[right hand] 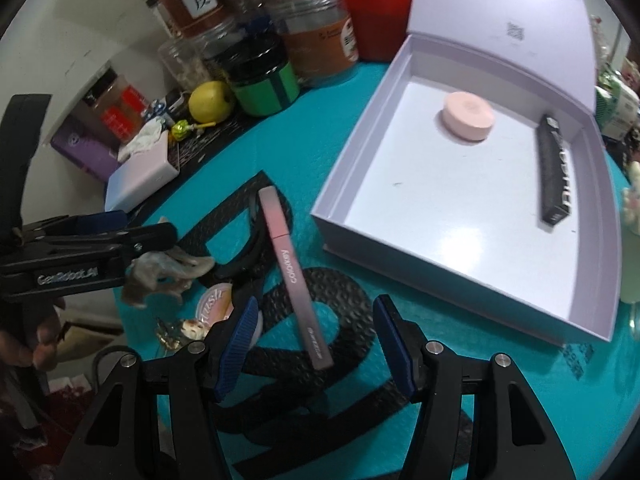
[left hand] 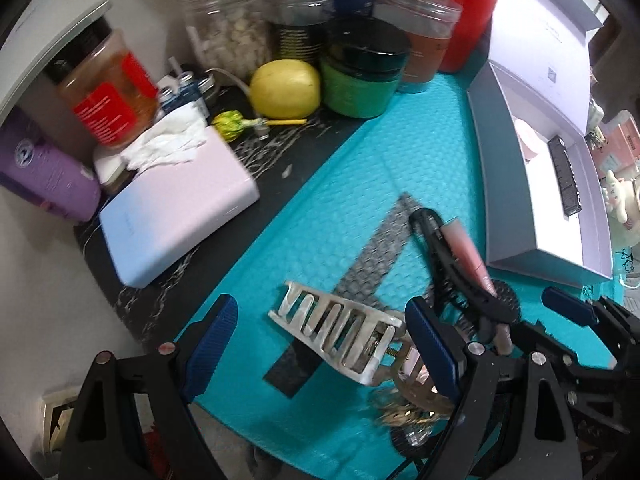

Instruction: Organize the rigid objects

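Teal padded mailer (left hand: 360, 168) covers the desk. My left tool (left hand: 320, 344) spread around pearly white claw clip (left hand: 340, 340); right tool (right hand: 316, 344) spread over slim pink tube (right hand: 294, 276). Risk: clip's slick curve squirts sideways, missing lilac box (right hand: 360, 184).

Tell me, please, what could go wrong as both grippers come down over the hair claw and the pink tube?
1. The left gripper straddles the pearly hair claw, whose handles overlap other trinkets; closing may snag those.
2. The right gripper straddles the slim pink tube, which could roll or twist out.
3. The grippers sit close together and might collide.
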The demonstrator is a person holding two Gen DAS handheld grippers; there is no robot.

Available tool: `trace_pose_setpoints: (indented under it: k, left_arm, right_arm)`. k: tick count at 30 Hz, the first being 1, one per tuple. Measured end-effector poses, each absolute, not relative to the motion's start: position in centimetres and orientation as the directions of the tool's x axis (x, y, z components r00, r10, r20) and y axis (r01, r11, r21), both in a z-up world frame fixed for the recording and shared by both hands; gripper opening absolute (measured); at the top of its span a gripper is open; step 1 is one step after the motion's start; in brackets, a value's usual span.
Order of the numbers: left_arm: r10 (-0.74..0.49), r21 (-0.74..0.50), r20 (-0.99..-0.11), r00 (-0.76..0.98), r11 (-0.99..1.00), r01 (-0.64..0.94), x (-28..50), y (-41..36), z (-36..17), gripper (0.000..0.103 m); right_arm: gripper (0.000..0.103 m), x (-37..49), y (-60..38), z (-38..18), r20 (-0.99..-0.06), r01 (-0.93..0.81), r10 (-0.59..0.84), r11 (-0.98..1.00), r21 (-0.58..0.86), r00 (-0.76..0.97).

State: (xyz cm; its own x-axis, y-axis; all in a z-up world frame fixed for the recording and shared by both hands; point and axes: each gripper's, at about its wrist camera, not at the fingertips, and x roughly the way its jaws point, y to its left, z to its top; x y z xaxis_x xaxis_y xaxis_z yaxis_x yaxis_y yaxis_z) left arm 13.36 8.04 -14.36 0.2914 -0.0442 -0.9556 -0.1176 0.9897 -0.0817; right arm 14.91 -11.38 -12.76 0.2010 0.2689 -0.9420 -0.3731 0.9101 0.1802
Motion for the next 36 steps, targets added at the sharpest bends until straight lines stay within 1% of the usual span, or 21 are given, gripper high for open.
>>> trace_pose_setpoints:
  k: [1, 3, 5, 11, 14, 18, 22, 25, 27, 33, 34, 36]
  left_arm:
    - [-0.049, -0.088, -0.954, 0.296, 0.989, -0.119, 13.1, 8.3, -14.4, 0.086]
    - [-0.065, -0.108, -0.95, 0.305, 0.986, -0.127, 12.3, 8.9, -14.4, 0.086]
    - [-0.075, -0.121, -0.949, 0.308, 0.984, -0.134, 11.9, 9.3, -14.5, 0.086]
    - [-0.1, -0.154, -0.937, 0.335, 0.979, -0.137, 11.1, 9.8, -14.1, 0.086]
    - [-0.117, -0.174, -0.926, 0.358, 0.976, -0.131, 10.9, 9.7, -13.5, 0.086]
    - [-0.138, -0.194, -0.917, 0.375, 0.974, -0.118, 10.6, 9.5, -12.6, 0.086]
    - [-0.175, -0.231, -0.912, 0.371, 0.966, -0.114, 10.4, 9.2, -12.3, 0.086]
    - [-0.184, -0.239, -0.912, 0.367, 0.965, -0.111, 10.5, 8.8, -12.4, 0.086]
    - [-0.183, -0.236, -0.913, 0.364, 0.966, -0.107, 10.5, 8.5, -12.3, 0.086]
    - [-0.167, -0.218, -0.914, 0.371, 0.971, -0.101, 10.5, 8.4, -11.5, 0.086]
    - [-0.163, -0.214, -0.914, 0.373, 0.972, -0.101, 10.5, 8.5, -11.3, 0.086]
    - [-0.164, -0.215, -0.914, 0.372, 0.971, -0.1, 10.6, 8.5, -11.1, 0.086]
  right_arm:
    - [0.06, 14.9, -11.2, -12.9, -0.942, -0.378, 0.27, 0.908, 0.18, 0.201]
    - [0.054, 15.0, -10.5, -13.4, -0.942, -0.395, 0.268, 0.902, 0.173, 0.201]
    - [0.052, 15.0, -9.9, -13.8, -0.946, -0.409, 0.256, 0.899, 0.157, 0.199]
    - [0.052, 15.1, -9.2, -14.5, -0.948, -0.425, 0.259, 0.891, 0.161, 0.184]
    - [0.045, 15.1, -9.3, -14.3, -0.944, -0.423, 0.278, 0.888, 0.181, 0.179]
    - [0.045, 15.0, -10.1, -13.8, -0.931, -0.395, 0.31, 0.893, 0.216, 0.191]
    - [0.045, 14.7, -10.9, -13.2, -0.925, -0.382, 0.315, 0.898, 0.217, 0.214]
    - [0.045, 14.7, -11.3, -13.4, -0.932, -0.37, 0.29, 0.908, 0.196, 0.216]
    - [0.04, 14.8, -11.3, -13.9, -0.939, -0.365, 0.275, 0.912, 0.187, 0.206]
    - [0.037, 15.6, -10.6, -15.4, -0.947, -0.365, 0.281, 0.907, 0.209, 0.155]
    - [0.036, 15.7, -10.3, -15.5, -0.947, -0.371, 0.281, 0.905, 0.208, 0.154]
    - [0.018, 15.8, -9.9, -15.8, -0.95, -0.389, 0.275, 0.899, 0.201, 0.146]
